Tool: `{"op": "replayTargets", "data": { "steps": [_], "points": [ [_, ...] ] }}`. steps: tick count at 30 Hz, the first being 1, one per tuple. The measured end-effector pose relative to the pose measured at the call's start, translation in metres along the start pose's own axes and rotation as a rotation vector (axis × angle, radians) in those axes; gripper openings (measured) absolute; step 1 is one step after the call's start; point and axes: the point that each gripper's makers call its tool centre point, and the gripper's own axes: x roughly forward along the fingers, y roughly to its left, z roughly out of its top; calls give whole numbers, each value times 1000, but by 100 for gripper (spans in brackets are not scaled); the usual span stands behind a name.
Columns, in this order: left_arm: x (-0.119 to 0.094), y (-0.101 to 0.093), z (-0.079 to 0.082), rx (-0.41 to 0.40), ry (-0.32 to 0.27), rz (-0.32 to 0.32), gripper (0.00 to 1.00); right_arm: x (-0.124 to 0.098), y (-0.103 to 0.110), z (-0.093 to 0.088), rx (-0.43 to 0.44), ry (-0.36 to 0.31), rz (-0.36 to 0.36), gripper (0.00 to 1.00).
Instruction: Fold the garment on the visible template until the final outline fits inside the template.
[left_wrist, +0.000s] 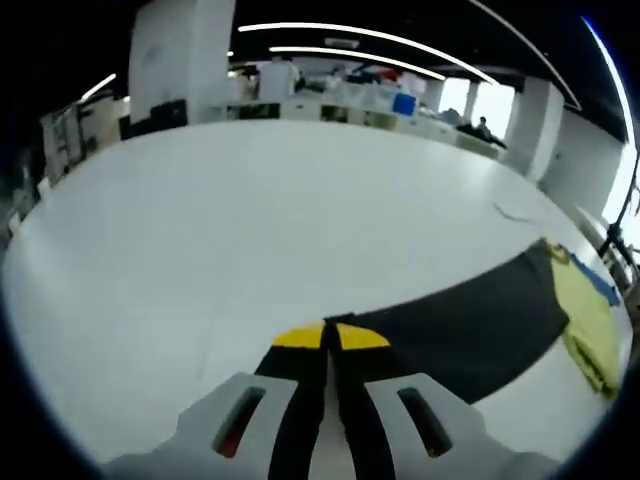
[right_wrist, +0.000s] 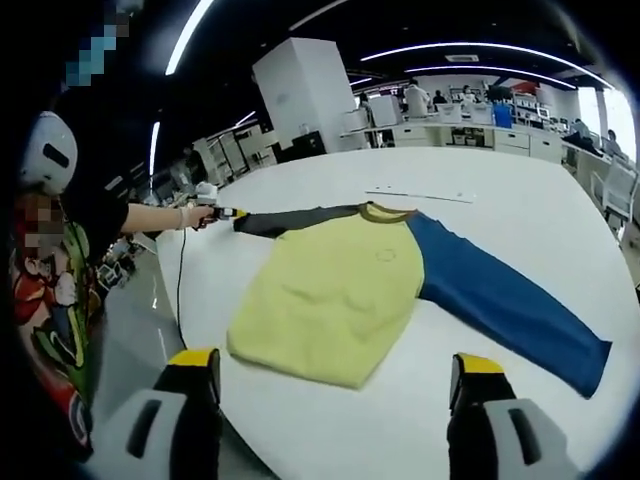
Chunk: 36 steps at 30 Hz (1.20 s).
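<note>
A long-sleeved shirt lies flat on the white table (right_wrist: 520, 190), with a yellow body (right_wrist: 330, 290), a blue sleeve (right_wrist: 500, 300) and a dark sleeve (right_wrist: 290, 218). My left gripper (left_wrist: 330, 336) is shut on the cuff of the dark sleeve (left_wrist: 470, 330), which runs off to the right toward the yellow body (left_wrist: 590, 325). In the right gripper view that left gripper (right_wrist: 226, 213) sits at the sleeve's far end, held by a person's hand (right_wrist: 196, 216). My right gripper (right_wrist: 337, 362) stands open above the shirt's near hem, nothing between its fingers.
A thin pale strip (right_wrist: 420, 194) lies on the table beyond the collar; it is also seen as a strip (left_wrist: 515, 212) in the left gripper view. The table's rounded edge (right_wrist: 185, 300) drops to the floor at the left. Desks and shelves (left_wrist: 330, 105) stand far behind.
</note>
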Motion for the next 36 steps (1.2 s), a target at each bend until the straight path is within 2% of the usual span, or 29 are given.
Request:
{"op": "replayTargets", "data": {
  "steps": [4, 12, 14, 17, 19, 22, 24, 28, 33, 36],
  "points": [
    [0, 1, -8, 2, 33, 7, 0, 3, 1, -1, 4, 0, 3, 96],
    [-2, -1, -8, 14, 24, -2, 1, 6, 6, -5, 11, 4, 10, 96],
    [-2, -1, -8, 14, 21, -6, 6, 6, 7, -6, 6, 6, 8, 96],
    [-7, 1, -3, 21, -7, -3, 24, 5, 6, -7, 10, 6, 6, 96],
    [-12, 6, 1, 20, -25, 15, 31, 5, 7, -6, 12, 1, 5, 96],
    [-21, 11, 12, -8, -84, 20, 34, 5, 8, -5, 9, -4, 6, 96],
    [-26, 12, 14, -15, -86, 22, 36, 5, 9, -4, 7, -10, 10, 96],
    [-33, 2, 20, 6, -109, -11, 40, 6, 10, -3, 6, -16, 12, 96],
    [-40, -22, 20, 80, -117, -83, 54, 6, 12, -1, -1, -27, 18, 96],
    [-44, -31, 22, 77, -126, -108, 62, 5, 12, -1, -1, -30, 17, 97]
  ]
}}
